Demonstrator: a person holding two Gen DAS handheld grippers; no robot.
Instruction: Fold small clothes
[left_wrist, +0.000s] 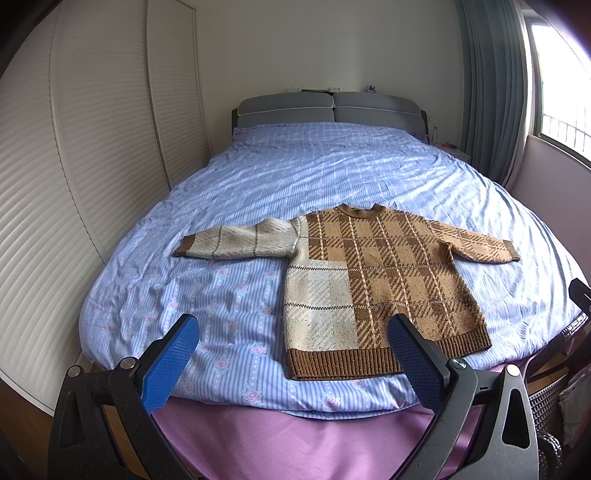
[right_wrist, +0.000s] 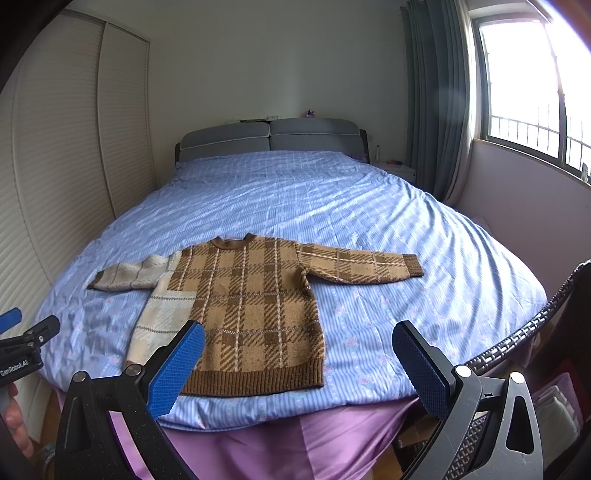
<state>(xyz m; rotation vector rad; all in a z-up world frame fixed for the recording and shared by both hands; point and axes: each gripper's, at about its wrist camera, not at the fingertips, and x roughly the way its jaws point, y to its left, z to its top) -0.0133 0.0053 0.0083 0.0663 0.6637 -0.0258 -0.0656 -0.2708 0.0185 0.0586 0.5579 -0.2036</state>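
In the left wrist view, the left gripper (left_wrist: 291, 339) hangs over the near end of the bed (left_wrist: 332, 173). Its two blue pads (left_wrist: 168, 365) are wide apart and hold nothing. The right pad covers a bit of the sweater's bottom band. The sweater (left_wrist: 369, 280) lies flat on the blue flowered cover, near the foot of the bed, with both sleeves spread out to the sides. It is brown checked, with a cream part on the left. A dark piece (left_wrist: 581, 295) pokes in at the right edge, cut off. A woven basket (left_wrist: 546, 410) sits low on the right, and what is in it is hard to make out. Small things on the grey headboard (left_wrist: 328, 109) are too tiny to tell.

In the right wrist view, the right gripper (right_wrist: 297, 343) also has its pads (right_wrist: 175, 369) far apart and empty. The left pad hides the near cream corner of the sweater (right_wrist: 255, 306). The other gripper (right_wrist: 22, 343) shows at the left edge, mostly cut off, with fingertips (right_wrist: 16, 424) below it. A woven rim (right_wrist: 524, 332) curves in on the right.
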